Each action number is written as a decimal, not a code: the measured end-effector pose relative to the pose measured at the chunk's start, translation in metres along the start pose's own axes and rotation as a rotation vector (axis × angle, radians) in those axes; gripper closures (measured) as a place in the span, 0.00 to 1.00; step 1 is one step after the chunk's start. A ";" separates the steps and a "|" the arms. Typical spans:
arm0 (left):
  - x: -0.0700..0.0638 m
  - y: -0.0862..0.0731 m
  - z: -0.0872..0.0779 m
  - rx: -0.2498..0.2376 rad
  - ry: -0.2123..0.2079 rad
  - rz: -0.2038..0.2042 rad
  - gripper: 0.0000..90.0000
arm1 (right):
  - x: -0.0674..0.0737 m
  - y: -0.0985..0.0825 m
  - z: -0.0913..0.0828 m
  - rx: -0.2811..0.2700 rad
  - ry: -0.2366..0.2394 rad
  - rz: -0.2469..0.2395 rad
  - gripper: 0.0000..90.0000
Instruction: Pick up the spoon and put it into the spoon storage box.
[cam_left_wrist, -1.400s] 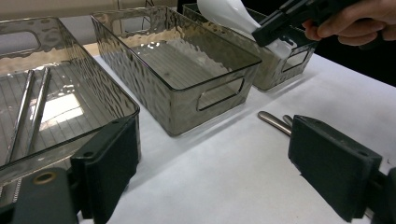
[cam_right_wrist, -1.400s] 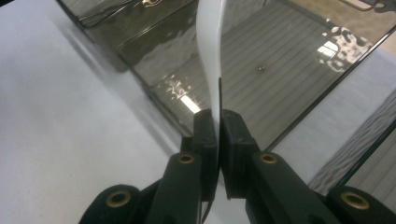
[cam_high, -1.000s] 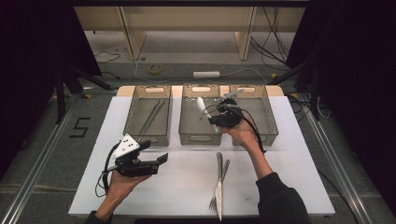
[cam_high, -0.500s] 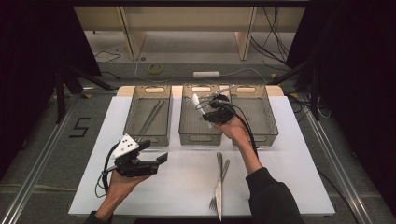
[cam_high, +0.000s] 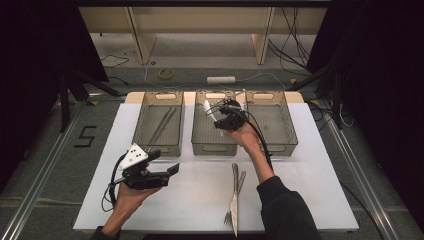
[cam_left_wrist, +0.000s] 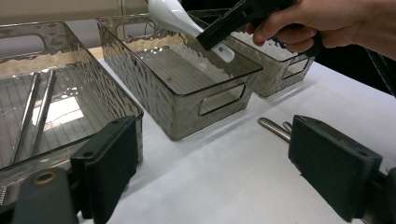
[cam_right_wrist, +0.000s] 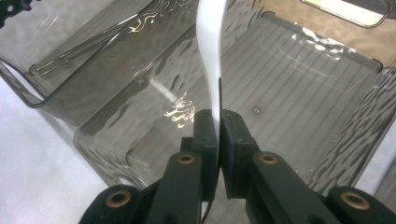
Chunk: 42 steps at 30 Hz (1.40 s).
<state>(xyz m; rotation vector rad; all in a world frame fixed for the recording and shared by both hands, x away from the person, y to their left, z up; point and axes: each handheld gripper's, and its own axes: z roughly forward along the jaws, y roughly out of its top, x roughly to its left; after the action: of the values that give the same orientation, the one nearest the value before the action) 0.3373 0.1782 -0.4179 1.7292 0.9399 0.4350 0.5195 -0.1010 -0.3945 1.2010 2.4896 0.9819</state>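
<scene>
My right gripper (cam_high: 219, 116) is shut on the handle of a white spoon (cam_high: 207, 107) and holds it above the empty middle bin (cam_high: 215, 148). In the right gripper view the spoon (cam_right_wrist: 211, 46) rises from between the closed jaws (cam_right_wrist: 218, 127), over the bin's ribbed floor (cam_right_wrist: 289, 79). My left gripper (cam_high: 164, 162) hovers open over the white table, in front of the left bin (cam_high: 157, 148), with nothing between its fingers. The left gripper view shows the spoon (cam_left_wrist: 173, 14) tilted above the middle bin (cam_left_wrist: 210, 85).
The left bin holds two long metal sticks (cam_high: 161, 125). The right bin (cam_high: 281, 150) has nothing in it. A knife (cam_high: 233, 202) and a fork (cam_high: 240, 183) lie on the white table (cam_high: 310, 195) in front of the middle bin. Cables cross the floor behind.
My right gripper has carried the spoon a little left and farther back over the middle bin. The left gripper has stayed where it was.
</scene>
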 end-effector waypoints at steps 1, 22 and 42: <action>0.000 0.000 0.000 0.002 0.000 0.001 0.17 | 0.000 0.000 0.001 0.004 0.002 0.003 0.96; 0.001 0.000 0.000 0.005 0.002 0.005 0.17 | 0.002 -0.004 0.029 0.073 -0.003 0.030 0.95; 0.000 0.000 0.000 0.001 0.006 0.006 0.17 | 0.020 -0.026 -0.020 -0.051 0.128 -0.049 0.49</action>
<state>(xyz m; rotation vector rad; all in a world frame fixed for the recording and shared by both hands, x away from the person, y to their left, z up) 0.3373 0.1787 -0.4181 1.7329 0.9399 0.4434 0.4815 -0.1066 -0.3938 1.0884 2.5603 1.1355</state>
